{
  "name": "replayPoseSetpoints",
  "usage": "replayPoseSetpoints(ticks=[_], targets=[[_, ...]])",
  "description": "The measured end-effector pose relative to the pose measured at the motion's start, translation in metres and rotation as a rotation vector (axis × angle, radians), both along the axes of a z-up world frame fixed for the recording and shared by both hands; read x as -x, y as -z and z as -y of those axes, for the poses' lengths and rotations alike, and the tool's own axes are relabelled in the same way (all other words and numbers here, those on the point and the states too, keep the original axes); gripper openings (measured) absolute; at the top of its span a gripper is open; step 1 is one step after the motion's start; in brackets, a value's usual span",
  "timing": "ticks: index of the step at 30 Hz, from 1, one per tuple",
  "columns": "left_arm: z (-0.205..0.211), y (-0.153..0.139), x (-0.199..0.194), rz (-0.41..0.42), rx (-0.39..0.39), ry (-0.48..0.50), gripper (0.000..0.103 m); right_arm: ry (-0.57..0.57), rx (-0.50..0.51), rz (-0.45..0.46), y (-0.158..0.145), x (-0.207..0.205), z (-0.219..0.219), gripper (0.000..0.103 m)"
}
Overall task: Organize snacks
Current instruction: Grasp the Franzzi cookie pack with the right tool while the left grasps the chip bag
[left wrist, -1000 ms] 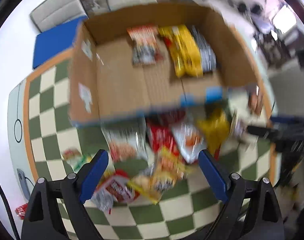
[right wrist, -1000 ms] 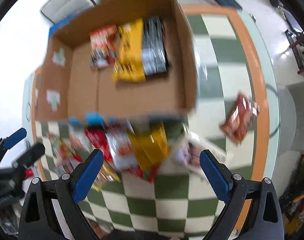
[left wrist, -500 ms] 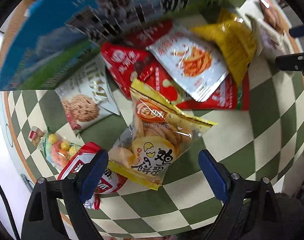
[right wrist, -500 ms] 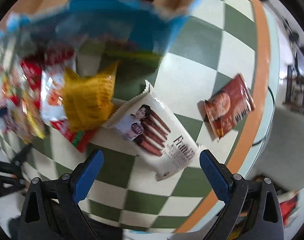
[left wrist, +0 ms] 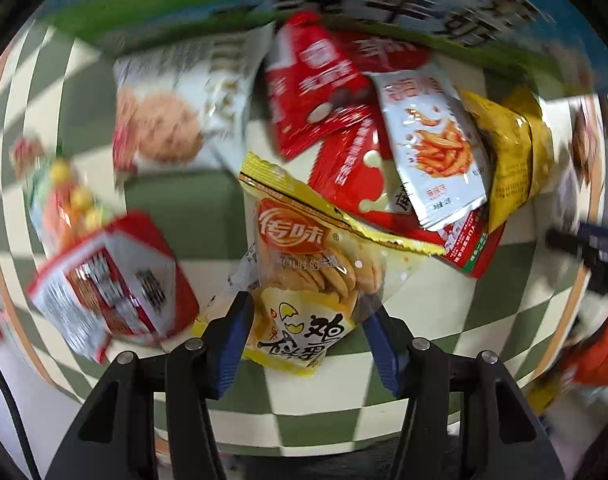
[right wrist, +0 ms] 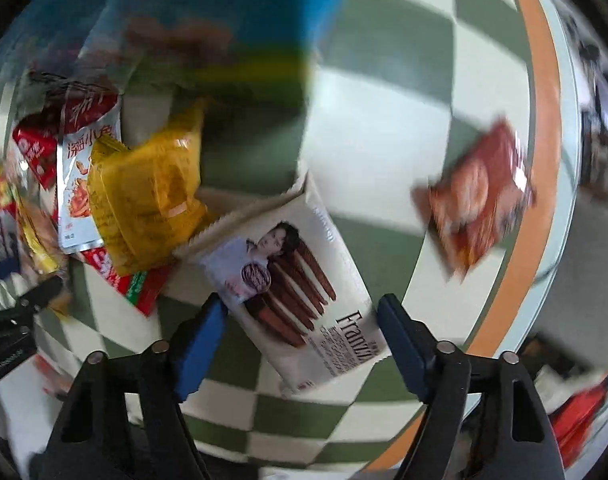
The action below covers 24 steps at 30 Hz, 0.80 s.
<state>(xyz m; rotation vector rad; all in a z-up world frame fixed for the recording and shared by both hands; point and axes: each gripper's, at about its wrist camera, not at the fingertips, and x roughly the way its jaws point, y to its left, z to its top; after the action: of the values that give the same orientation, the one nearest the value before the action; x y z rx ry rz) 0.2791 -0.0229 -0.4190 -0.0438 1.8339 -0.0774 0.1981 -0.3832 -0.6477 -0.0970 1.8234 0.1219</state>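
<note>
Little of the sorting is seen as done: most snacks are still spread on the table, and what the box along the far side holds cannot be told from these views.

The left gripper is lowered over a yellow egg-biscuit bag near the near edge. Its jaws are closing, the bag's lower end is framed between them, and the pads appear close to the bag's sides; a firm pinch cannot be confirmed.

The right gripper is set over a white biscuit-stick pack, nearer the table's orange-trimmed right edge. Its jaws are closing too, the pack lies between them, and a gap is still seen on the right side.

Left to be cleared is the pile just before the box: a cookie bag, red packets, a fries bag, a yellow bag and a candy bag. A red-brown pack lies alone by the right edge.

Both pickups are judged to be only starting, so nearly the whole task remains.
</note>
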Motion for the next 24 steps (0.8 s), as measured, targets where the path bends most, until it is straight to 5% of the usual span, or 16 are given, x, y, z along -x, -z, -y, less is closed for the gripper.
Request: replayPoseSetpoints(ticks=[6,14,19,24], targets=[[-0.005,0.01,0.017,-0.019,0.029,-0.014,0.054,0.288,-0.246,-0.159,0.018,0.03,0.026,0.076],[0.009,0.017,-0.008,0.009,-0.007,0.072,0.056,0.201,-0.159,-0.065,0.021,0.04,0.022,0.081],[0.036,0.014,-0.009,0.057,-0.039,0.098,0.042,0.194,-0.133,-0.043,0.014,0.042,-0.009,0.081],[0.047,0.013,-0.005,0.086,-0.068,0.098,0.038,0.202,-0.105,-0.044,0.017,0.062,-0.02,0.08]])
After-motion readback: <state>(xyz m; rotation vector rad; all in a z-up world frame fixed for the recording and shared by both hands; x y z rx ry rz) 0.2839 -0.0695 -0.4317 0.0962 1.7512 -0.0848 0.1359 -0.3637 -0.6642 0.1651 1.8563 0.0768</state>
